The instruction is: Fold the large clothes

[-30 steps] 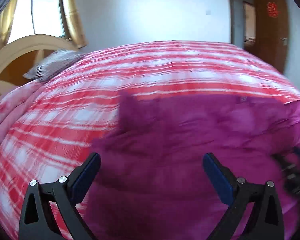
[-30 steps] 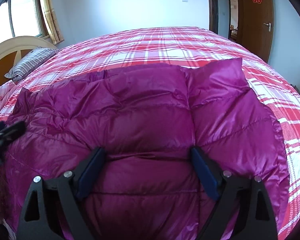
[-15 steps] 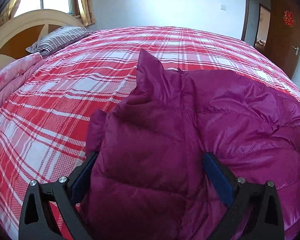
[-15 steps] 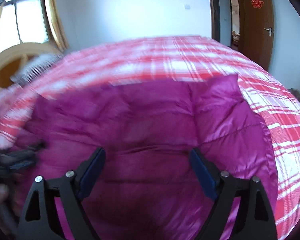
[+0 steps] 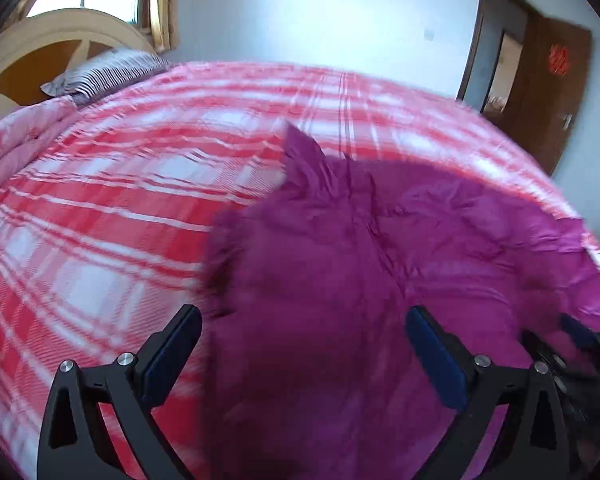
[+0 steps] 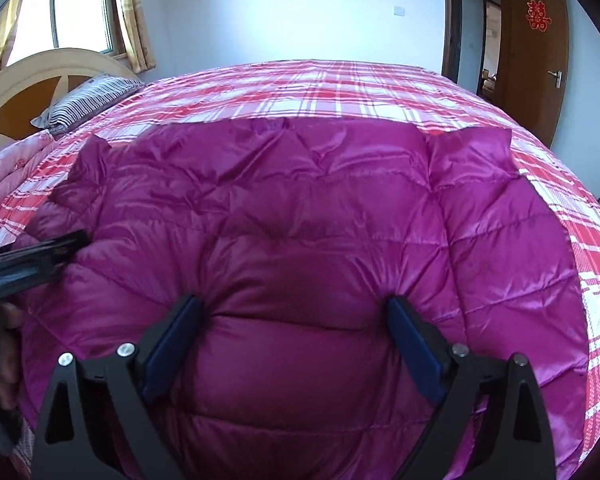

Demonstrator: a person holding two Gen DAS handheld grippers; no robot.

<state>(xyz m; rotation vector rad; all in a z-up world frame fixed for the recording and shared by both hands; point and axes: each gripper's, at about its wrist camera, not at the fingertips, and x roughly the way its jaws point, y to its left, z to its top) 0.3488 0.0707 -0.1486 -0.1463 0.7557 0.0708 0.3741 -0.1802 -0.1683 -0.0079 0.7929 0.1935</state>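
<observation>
A large magenta quilted down jacket [image 6: 300,240] lies spread on the red plaid bed [image 6: 340,92]. My right gripper [image 6: 294,336] is open, its blue pads pressed against a puffed fold of the jacket's near edge. My left gripper [image 5: 300,348] is open over the jacket's left part [image 5: 340,280], where a flap lies folded over and a corner sticks up. The left view is blurred. The right gripper shows at the left view's right edge [image 5: 580,356], and the left gripper at the right view's left edge [image 6: 32,256].
A striped pillow [image 6: 84,100] and a pink quilt [image 6: 8,168] lie by the curved headboard [image 6: 40,76] at the far left. A window with curtains is behind it. A brown door [image 6: 536,52] stands open at the far right.
The left gripper has swung back and tilted; its view went from sharp to blurred, and the jacket's left flap shifted. The right gripper has steadied over the jacket's near edge.
</observation>
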